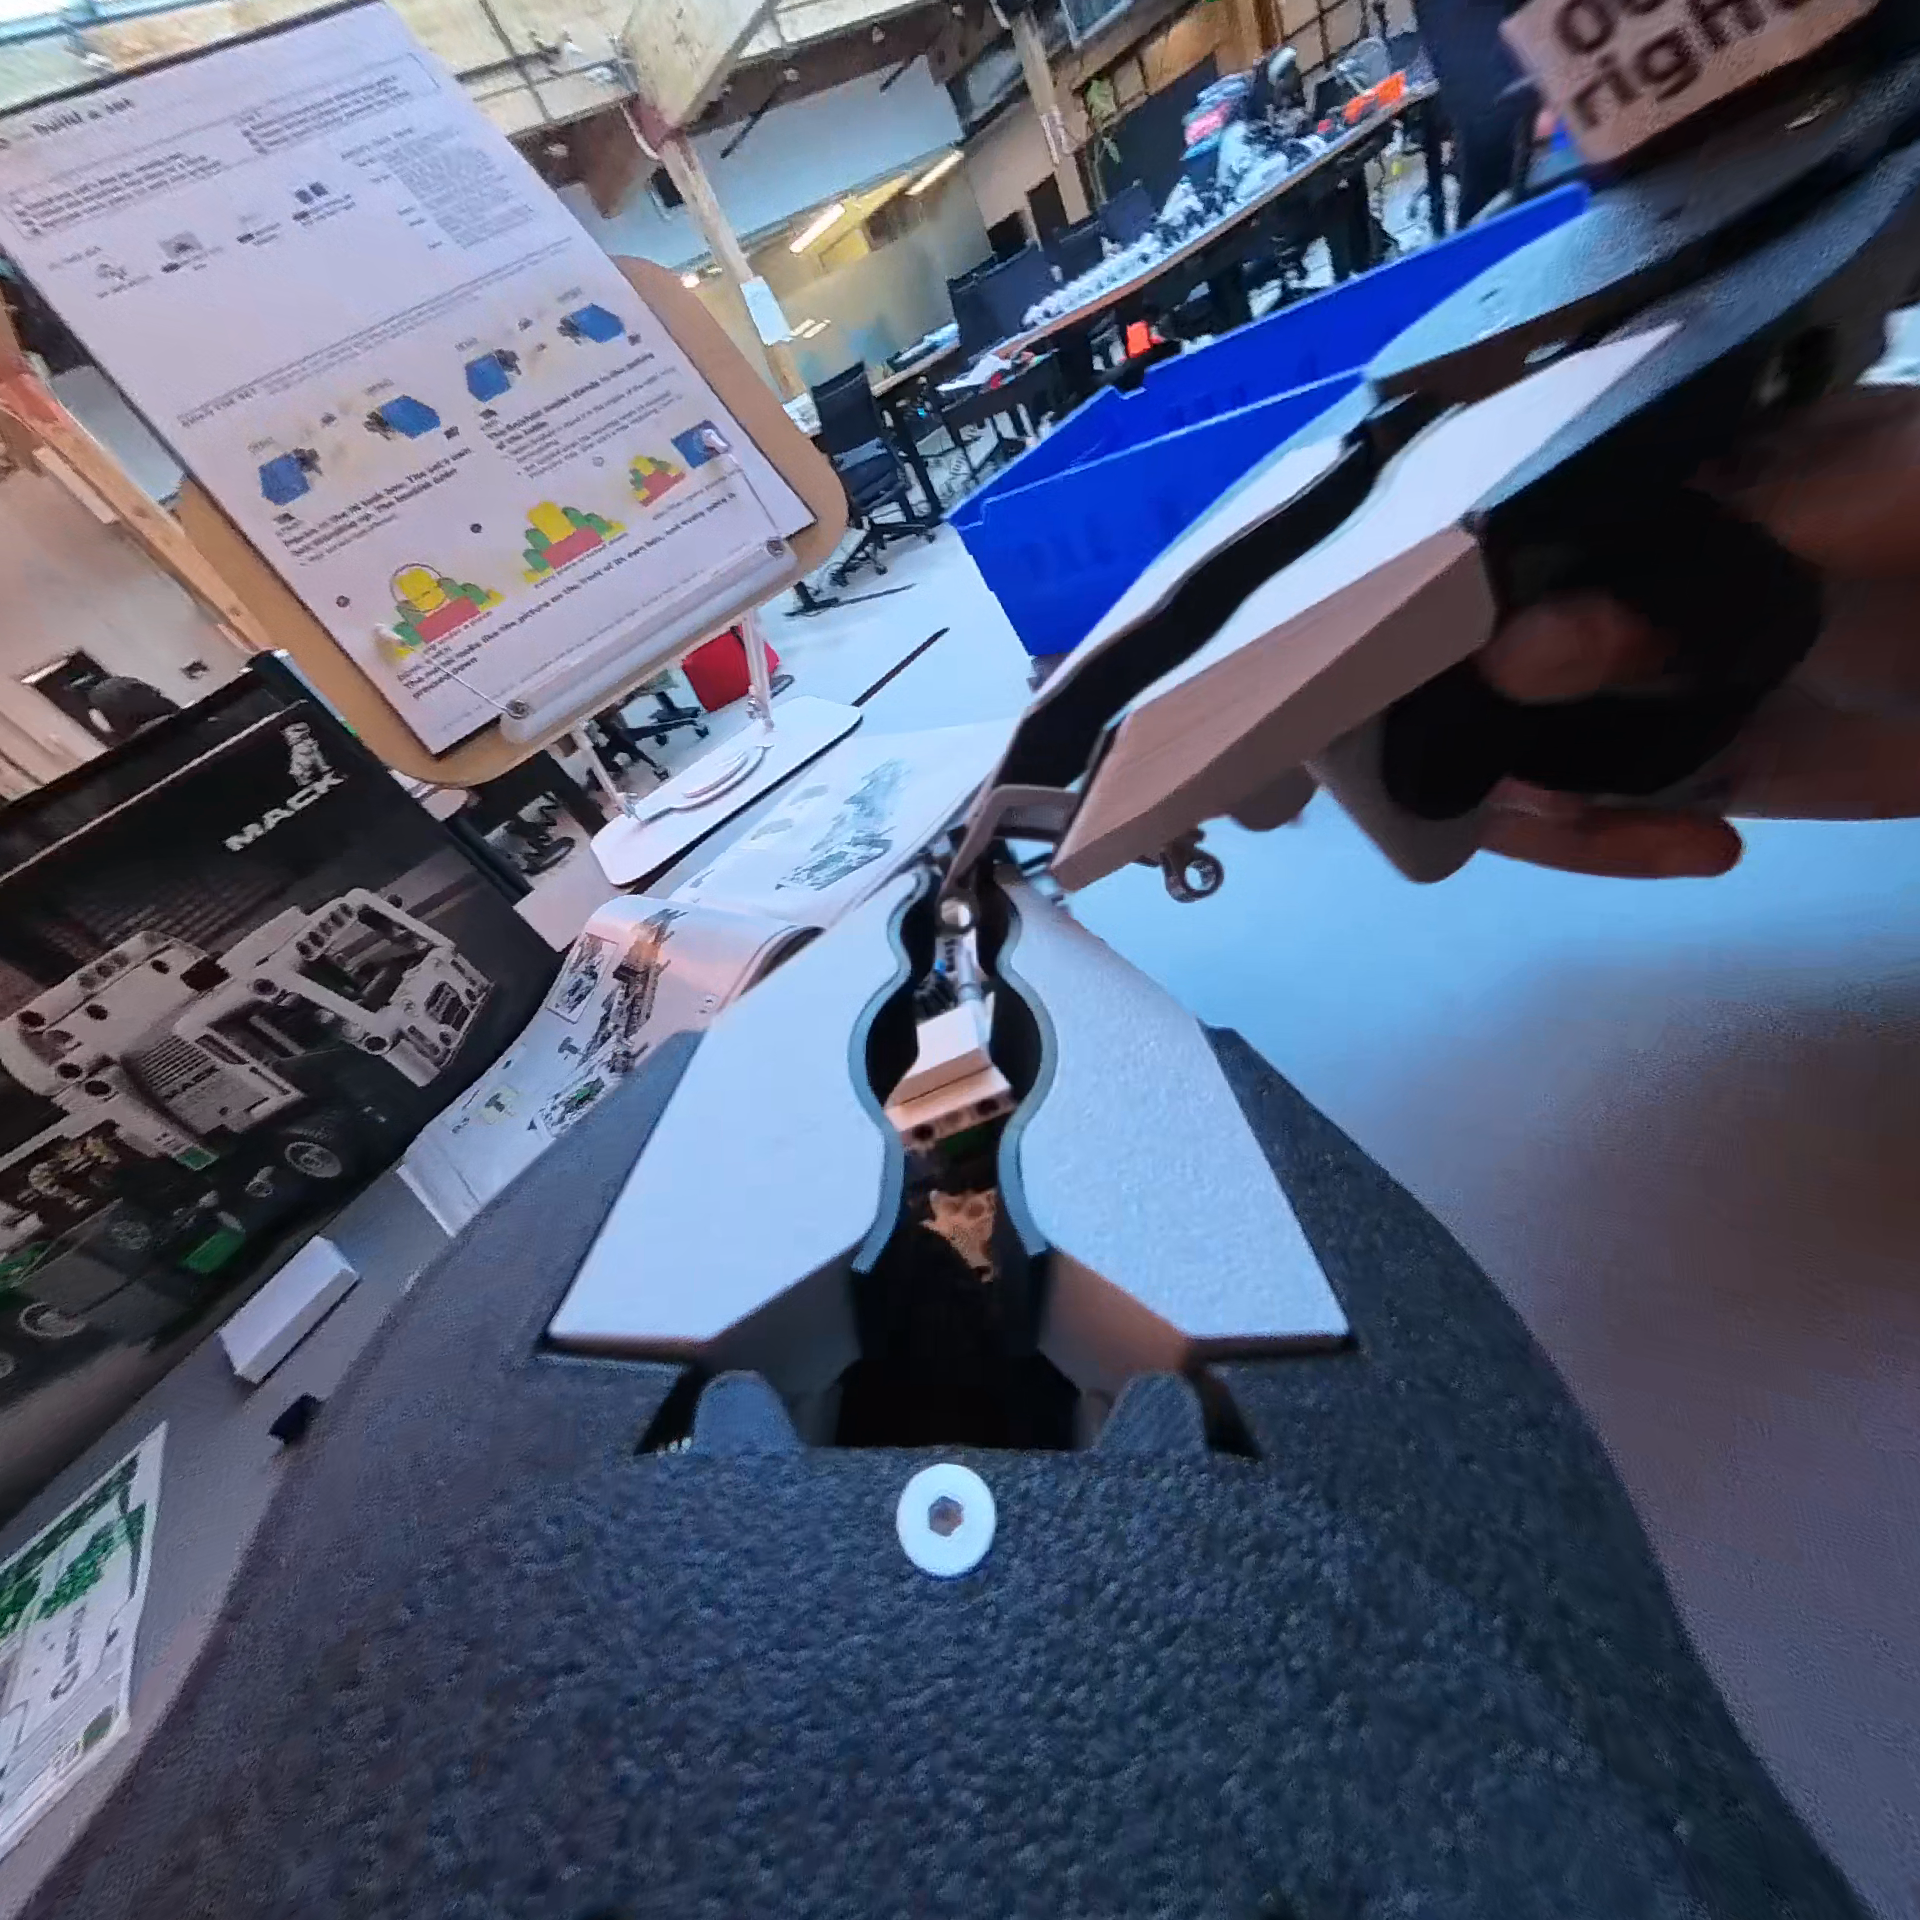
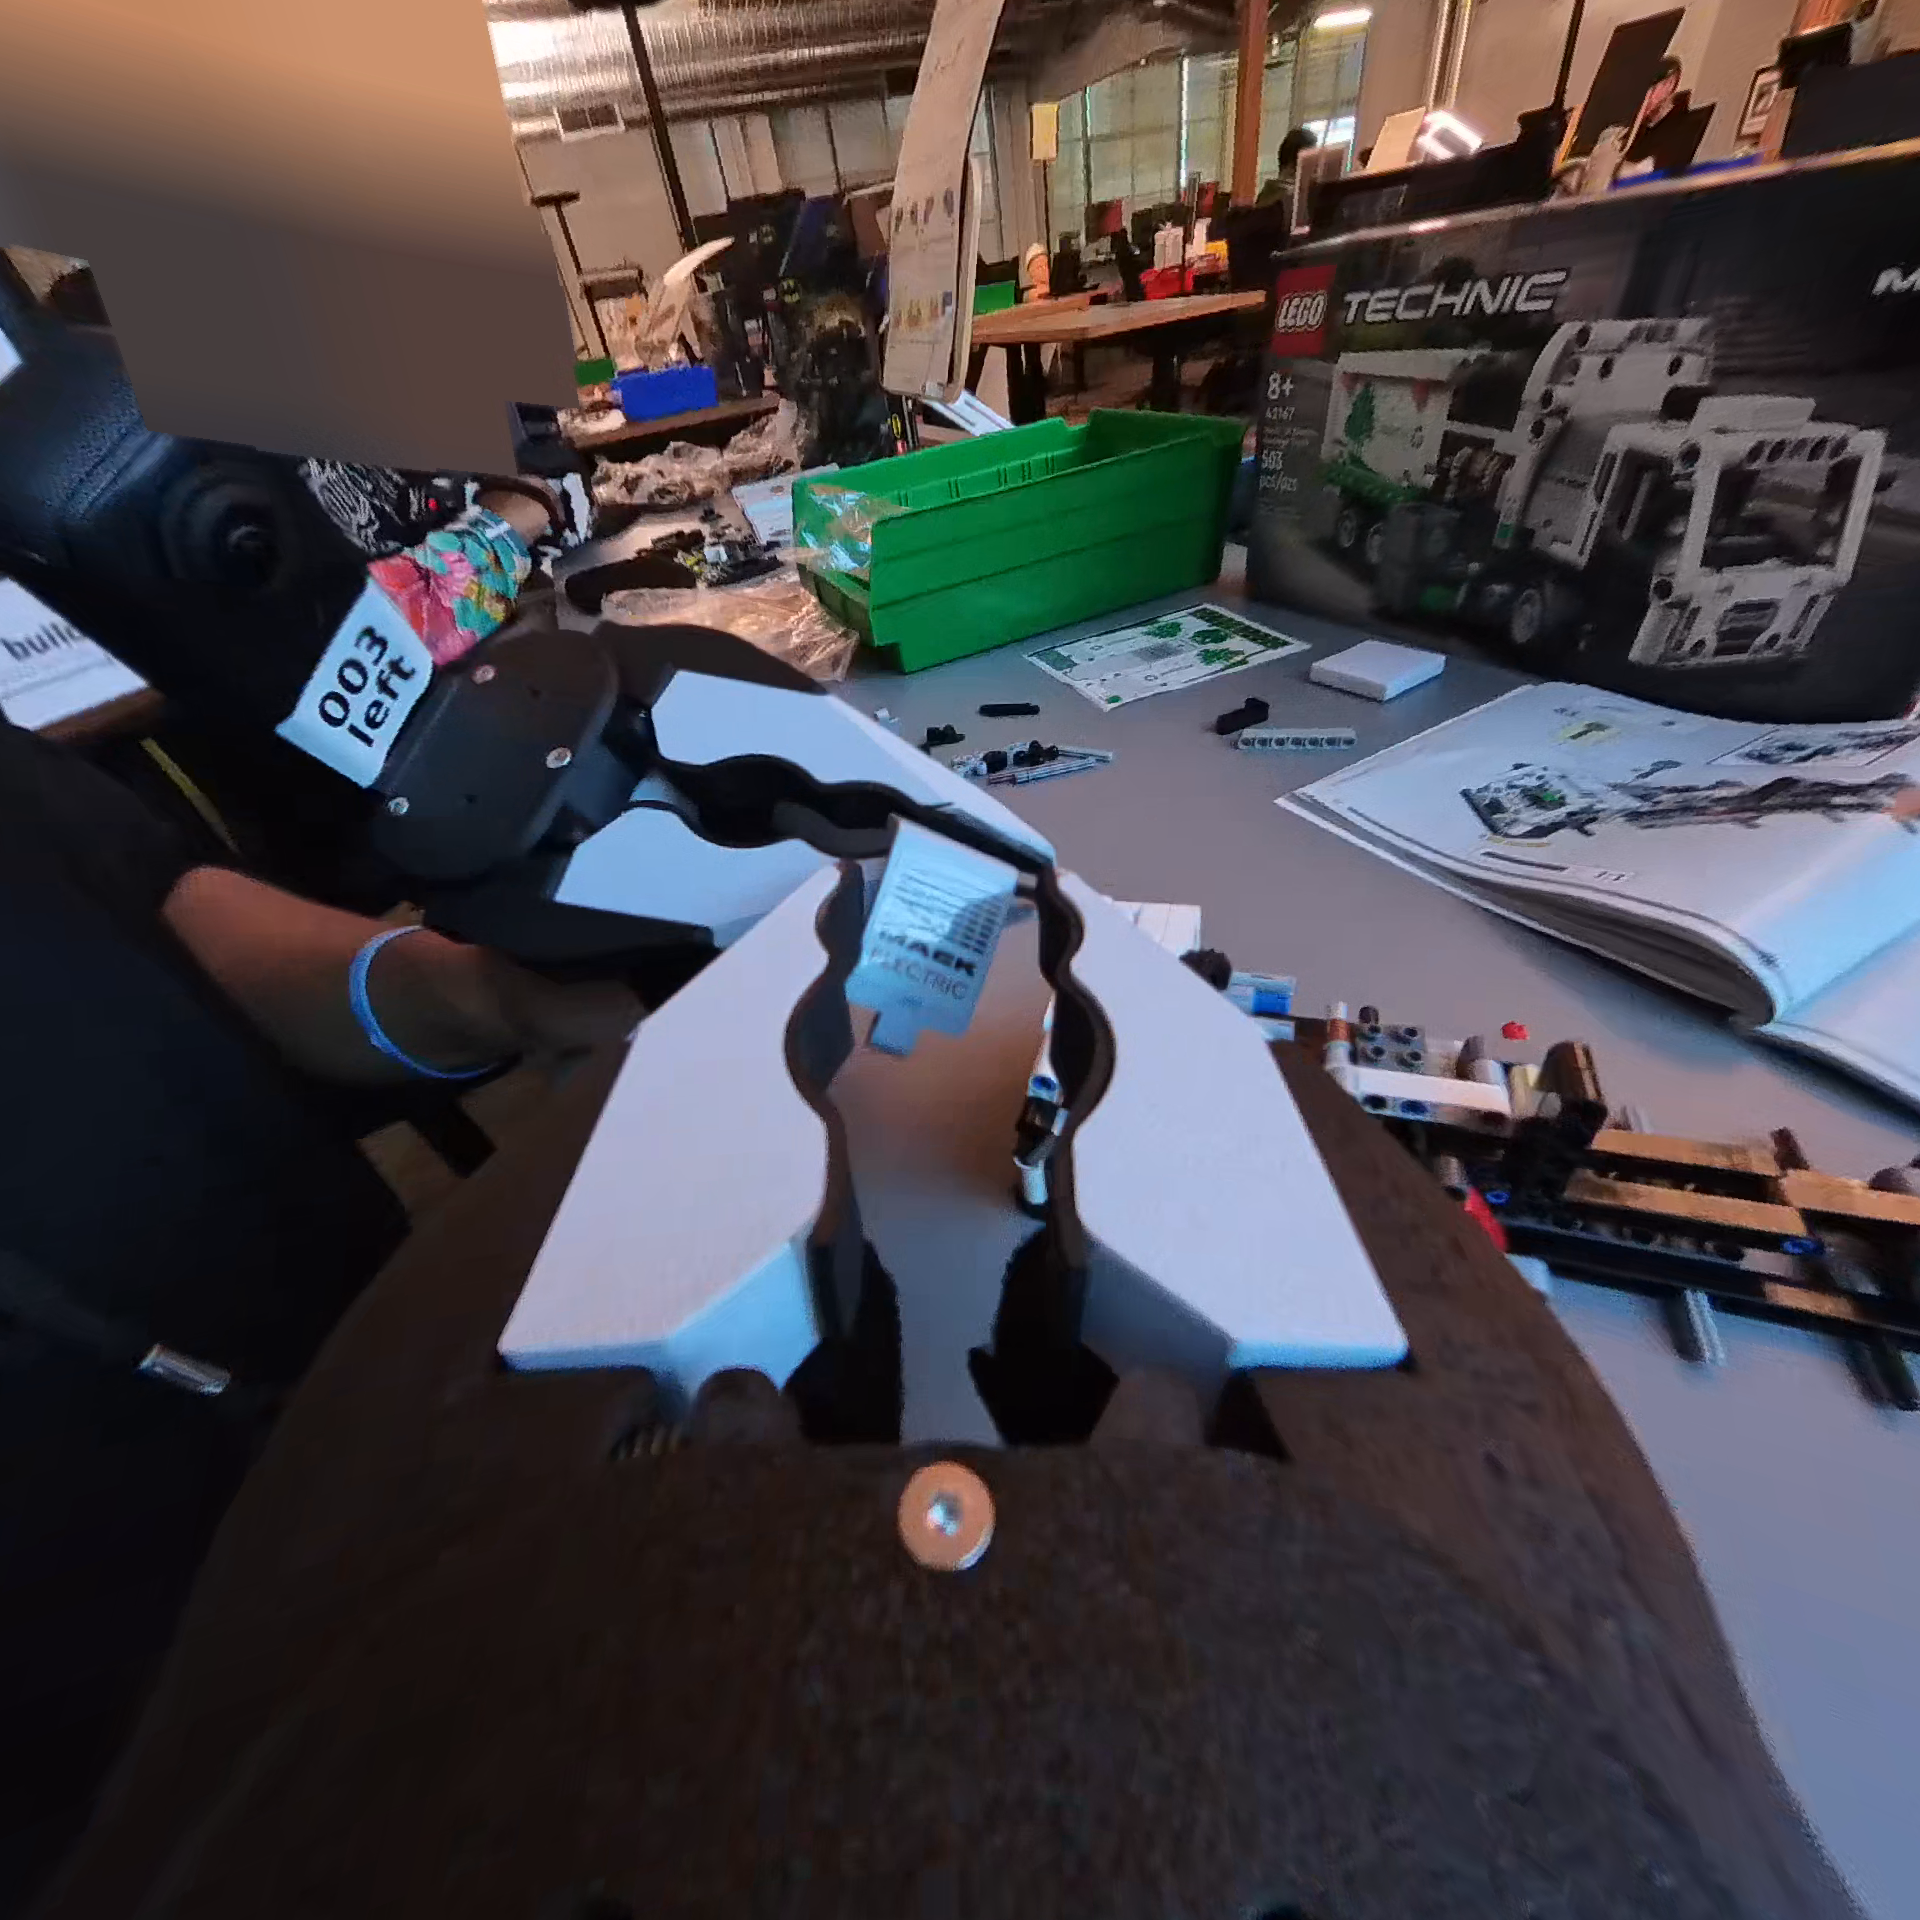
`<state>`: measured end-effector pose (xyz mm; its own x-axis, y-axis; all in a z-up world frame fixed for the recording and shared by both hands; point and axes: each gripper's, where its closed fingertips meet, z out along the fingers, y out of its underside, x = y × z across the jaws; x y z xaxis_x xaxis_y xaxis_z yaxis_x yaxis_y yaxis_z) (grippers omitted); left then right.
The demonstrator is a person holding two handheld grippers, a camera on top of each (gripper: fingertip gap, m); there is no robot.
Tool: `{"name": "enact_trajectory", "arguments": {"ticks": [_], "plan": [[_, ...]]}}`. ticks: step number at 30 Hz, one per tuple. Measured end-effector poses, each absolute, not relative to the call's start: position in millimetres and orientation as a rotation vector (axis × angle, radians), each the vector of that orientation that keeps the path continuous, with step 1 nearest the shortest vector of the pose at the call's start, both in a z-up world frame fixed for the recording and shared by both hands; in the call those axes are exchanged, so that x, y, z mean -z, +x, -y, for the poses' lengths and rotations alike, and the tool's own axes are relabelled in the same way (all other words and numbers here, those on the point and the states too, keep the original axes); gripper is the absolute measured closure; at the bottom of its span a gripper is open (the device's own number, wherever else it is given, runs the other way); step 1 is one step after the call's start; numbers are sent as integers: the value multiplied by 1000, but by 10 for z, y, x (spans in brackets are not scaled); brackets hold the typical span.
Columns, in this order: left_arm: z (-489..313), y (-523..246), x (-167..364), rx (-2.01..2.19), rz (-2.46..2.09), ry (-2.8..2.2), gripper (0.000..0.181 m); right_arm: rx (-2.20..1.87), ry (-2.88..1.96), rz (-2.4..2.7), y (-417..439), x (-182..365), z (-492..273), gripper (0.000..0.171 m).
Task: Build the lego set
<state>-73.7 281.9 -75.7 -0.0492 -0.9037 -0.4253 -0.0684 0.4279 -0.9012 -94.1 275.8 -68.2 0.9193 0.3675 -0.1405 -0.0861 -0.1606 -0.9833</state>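
White fingers of the left gripper point(image 2: 1013, 868) pinch a small white printed panel point(image 2: 930, 951) that hangs between the parted fingers of the right gripper point(image 2: 945, 925). Beside them, the half-built truck frame point(image 2: 1621, 1174) lies on the grey table point(image 2: 1195, 831), near the open manual point(image 2: 1662, 831).

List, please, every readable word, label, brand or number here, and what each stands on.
I won't quote writing; these bear it:
set box: legible print.
left gripper tag: legible.
right gripper tag: cut off.
printed white piece: legible.
instruction board, booklet, sticker sheet: too small.
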Motion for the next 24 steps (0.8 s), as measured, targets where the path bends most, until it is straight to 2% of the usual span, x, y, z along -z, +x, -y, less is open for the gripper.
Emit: {"name": "enact_trajectory", "arguments": {"ticks": [5, 7, 11, 15, 18, 24], "plan": [[-2911, -728, 754, 997, -1406, -1071, 177, -87, -1669, 362, -853, 588, -2653, 141], [-2888, -719, 776, 1101, -1389, -1142, 177, 14, -1636, 410, -865, 529, -2642, 149], [-2899, -705, 781, 1283, -1321, -1306, 177, 164, -1666, 568, -956, 628, -2685, 135], [-2836, -715, 727, 1299, -1325, -1304, 177, 327, -1625, 558, -877, 601, -2758, 144], [-2793, -730, 696, 1275, -1358, -1215, 177, 373, -1565, 575, -878, 504, -2771, 160], [-2696, -804, 791, 1127, -1555, -1000, 173, 241, -1643, 648, -831, 545, -2757, 166]]}}
